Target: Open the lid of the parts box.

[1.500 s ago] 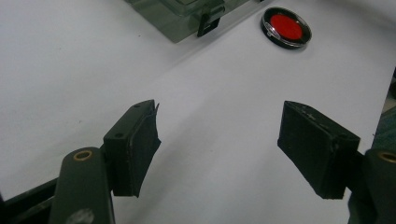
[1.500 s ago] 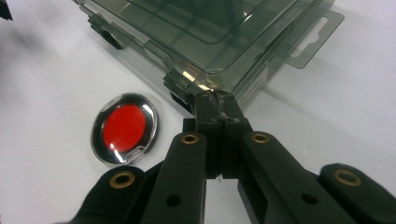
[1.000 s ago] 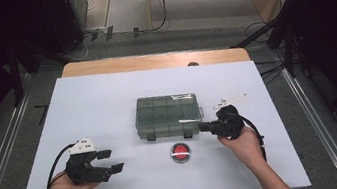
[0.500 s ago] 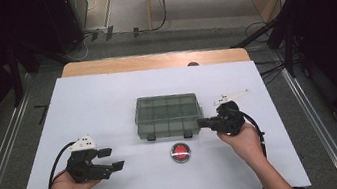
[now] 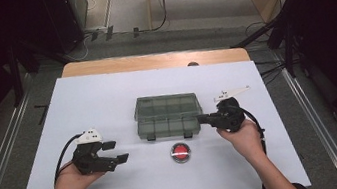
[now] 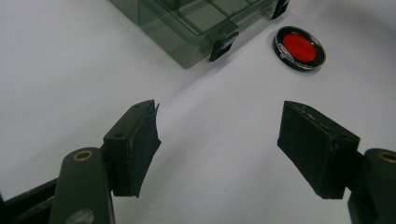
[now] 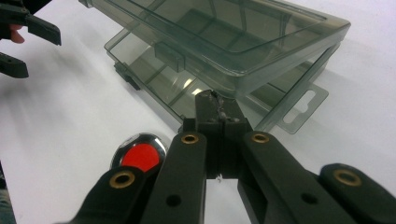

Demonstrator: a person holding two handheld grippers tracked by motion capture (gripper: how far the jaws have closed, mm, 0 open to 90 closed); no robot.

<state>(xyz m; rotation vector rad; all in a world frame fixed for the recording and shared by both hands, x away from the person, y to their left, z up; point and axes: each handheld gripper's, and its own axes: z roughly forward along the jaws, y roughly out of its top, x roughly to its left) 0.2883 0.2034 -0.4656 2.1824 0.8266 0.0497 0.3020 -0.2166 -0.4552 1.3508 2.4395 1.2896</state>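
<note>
I count one smoky clear compartment box [image 5: 168, 114] on the white table [image 5: 106, 98], one small round red-centred tin [image 5: 180, 152] in front of it, and my two tongs. The box sits mid-table with its lid lifted a little at the right front corner, so a gap shows between lid and tray in my right gripper view. Two black latches [image 6: 222, 43] hang on its near edge. My right gripper [image 5: 205, 118] has its jaws pressed together with nothing between them, and their joined tip sits right at that raised corner, at the lid's edge; I cannot tell whether it touches the plastic. My left gripper [image 5: 117, 151] rests low over the table well to the left of the box, jaws spread wide and empty, pointing towards the tin. The tin lies between my two tongs, just short of the box's front edge and apart from both.
</note>
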